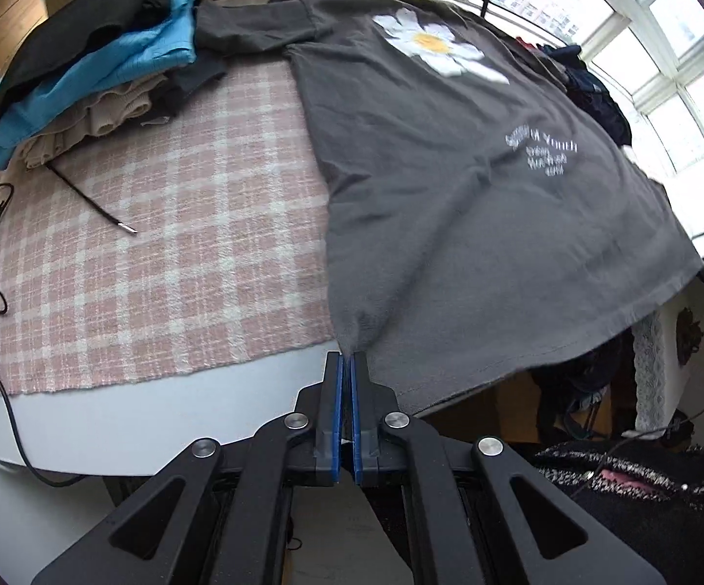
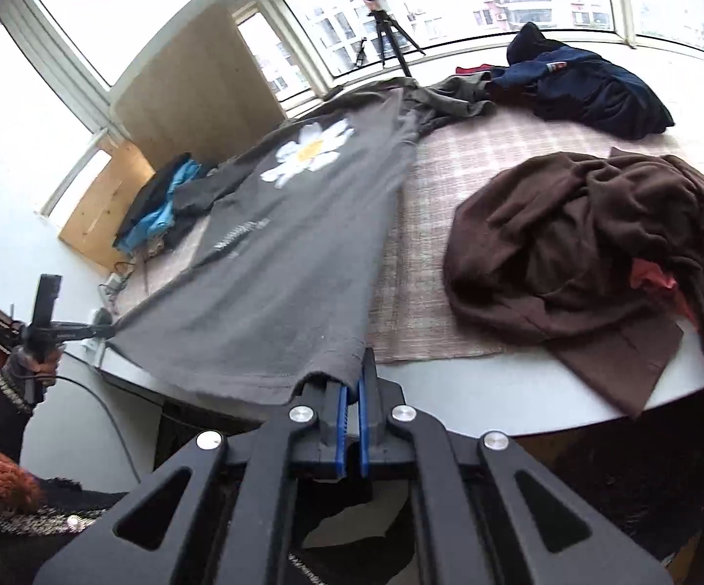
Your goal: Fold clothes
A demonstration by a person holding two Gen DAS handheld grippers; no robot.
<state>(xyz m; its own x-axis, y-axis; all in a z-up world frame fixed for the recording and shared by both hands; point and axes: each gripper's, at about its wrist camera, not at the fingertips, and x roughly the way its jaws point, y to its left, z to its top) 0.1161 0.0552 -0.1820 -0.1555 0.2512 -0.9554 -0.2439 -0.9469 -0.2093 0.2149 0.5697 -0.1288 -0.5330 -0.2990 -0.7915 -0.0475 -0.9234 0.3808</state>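
While the white counter (image 1: 123,404) carries a pink plaid cloth (image 1: 166,224), a grey T-shirt (image 1: 449,185) lies stretched along it, back up, daisy print (image 1: 437,46) toward the far window. Its near hem hangs off the counter edge, lifted at both corners. A crumpled brown garment (image 2: 591,239) sits right of the shirt, apart from it; a navy heap (image 2: 591,87) lies farther back. A folded stack (image 1: 88,63) (black, blue, beige) rests at far left on the plaid. Left tongs (image 1: 346,365): pinched tight on the hem's left corner. Right tongs (image 2: 352,385): closed on the right hem corner, fabric draped over the left finger. A black drawstring (image 1: 93,200) lies loose near the stack.
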